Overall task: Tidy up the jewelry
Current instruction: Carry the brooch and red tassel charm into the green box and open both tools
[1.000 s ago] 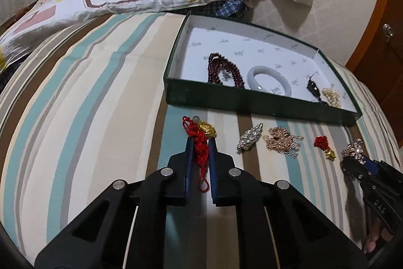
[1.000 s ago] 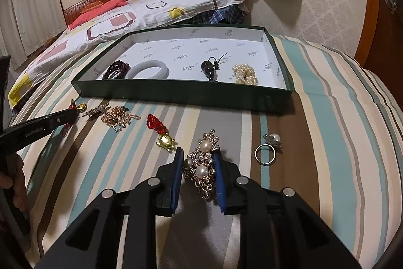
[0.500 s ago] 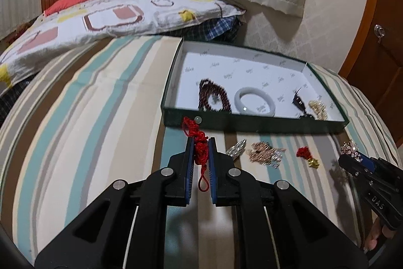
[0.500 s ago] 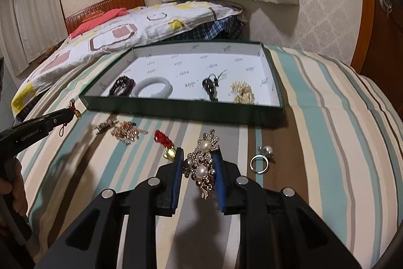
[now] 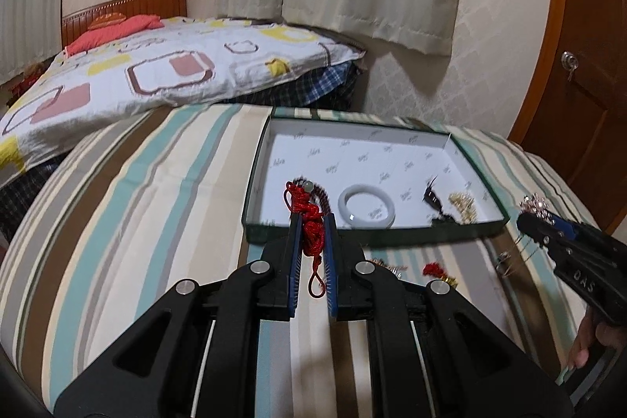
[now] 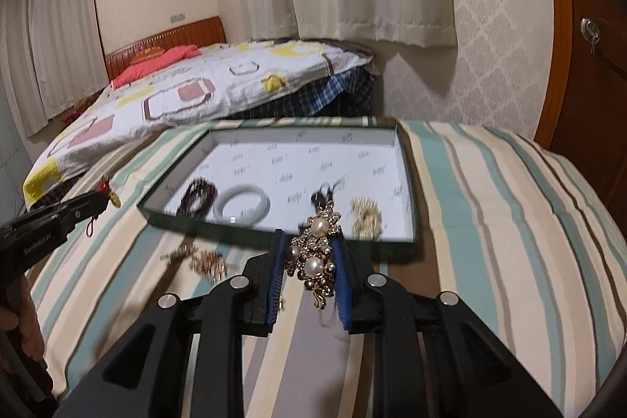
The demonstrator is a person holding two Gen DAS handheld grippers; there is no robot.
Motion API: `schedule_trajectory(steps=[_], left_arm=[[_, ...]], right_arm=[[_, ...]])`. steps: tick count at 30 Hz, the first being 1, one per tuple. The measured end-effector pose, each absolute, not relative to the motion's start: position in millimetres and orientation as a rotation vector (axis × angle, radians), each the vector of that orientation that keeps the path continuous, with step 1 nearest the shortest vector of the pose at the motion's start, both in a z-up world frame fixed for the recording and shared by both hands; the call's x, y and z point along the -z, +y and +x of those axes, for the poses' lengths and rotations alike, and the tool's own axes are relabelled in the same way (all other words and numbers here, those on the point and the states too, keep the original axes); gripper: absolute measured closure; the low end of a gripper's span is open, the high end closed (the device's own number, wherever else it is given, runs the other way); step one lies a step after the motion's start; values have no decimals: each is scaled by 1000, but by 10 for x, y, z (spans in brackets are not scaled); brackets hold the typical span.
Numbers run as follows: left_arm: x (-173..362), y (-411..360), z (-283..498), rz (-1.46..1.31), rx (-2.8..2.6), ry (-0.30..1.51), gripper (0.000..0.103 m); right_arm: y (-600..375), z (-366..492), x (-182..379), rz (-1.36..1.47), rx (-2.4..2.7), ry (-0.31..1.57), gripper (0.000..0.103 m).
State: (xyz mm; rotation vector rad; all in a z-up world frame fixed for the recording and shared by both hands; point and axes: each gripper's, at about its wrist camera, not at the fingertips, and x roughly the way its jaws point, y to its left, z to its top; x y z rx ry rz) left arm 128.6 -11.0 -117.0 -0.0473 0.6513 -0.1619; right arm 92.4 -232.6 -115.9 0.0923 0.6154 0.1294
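My left gripper [image 5: 312, 220] is shut on a red knotted cord charm [image 5: 309, 232] with a pale bead, held in the air just before the near wall of the green box [image 5: 352, 232]. My right gripper [image 6: 308, 237] is shut on a gold brooch with pearls [image 6: 313, 257], also raised before the box [image 6: 407, 159]. Inside the box lie a dark bead bracelet [image 6: 196, 196], a white bangle [image 6: 242, 203], a black pendant [image 5: 431, 198] and a gold pearl piece [image 6: 366, 218].
On the striped bedcover [image 5: 137, 222] before the box lie a silver clip [image 6: 178, 253], a rose-gold chain [image 6: 207, 263] and a small red and gold charm [image 5: 437, 270]. A quilted bed [image 5: 137, 73] stands behind, a wooden door [image 5: 588, 65] at right.
Both grippers have risen from the bedcover and moved toward the box, each carrying its piece. The views now look over the box from higher up.
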Motion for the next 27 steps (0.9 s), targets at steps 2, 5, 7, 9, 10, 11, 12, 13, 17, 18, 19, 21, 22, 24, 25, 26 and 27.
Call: schedule_trajectory(steps=[2,5,7,9,10,11,12,13,17,18,19,21,22,24,25,26,27], left_arm=[[1105,-134,1309,-43,169,635,92],[1009,-178,1422,-43,182,611,92],[946,-211,1523,-50,193,598,92],[868,-264,1660,-44,200,571,92],[822,-300,1752,-40,202,553,92],[791,-323,1830,-42,205,541,92],[772,-345,1883,-45,208,533,92],[756,-373,1957,-47,210,524,92],[846,-500,2345,-44,209,535,92],[924,-533,2448,-39,206,554,92],[986,-551,2512,-35,205,573,92],[1186,-594,2696,-29,200,630,92],[1304,-626,2796,-17,194,661,92],[1459,-659,2896,4,183,699,92],[1543,-680,2964,16,177,723,92],[1594,-678,2996,22,174,737,92],[1635,-682,3025,26,170,749,92]], right_arm=[[-2360,990,1053,92,-125,586,79],[-2411,1128,898,88,-119,539,79],[-2439,1243,798,86,-117,508,79],[-2460,1368,712,83,-117,483,79],[-2471,1428,678,82,-117,471,79],[-2480,1483,654,80,-116,463,79],[-2491,1552,634,76,-116,453,79],[-2504,1617,631,72,-115,447,79],[-2573,1901,754,85,-108,466,79],[-2594,2005,844,87,-105,489,79],[-2608,2067,905,87,-104,508,79],[-2633,2199,1065,92,-101,552,79],[-2659,2297,1191,99,-100,592,79],[-2684,2401,1328,111,-98,640,79],[-2696,2444,1396,115,-96,661,79],[-2702,2480,1452,113,-93,680,79],[-2697,2504,1481,107,-90,691,79]])
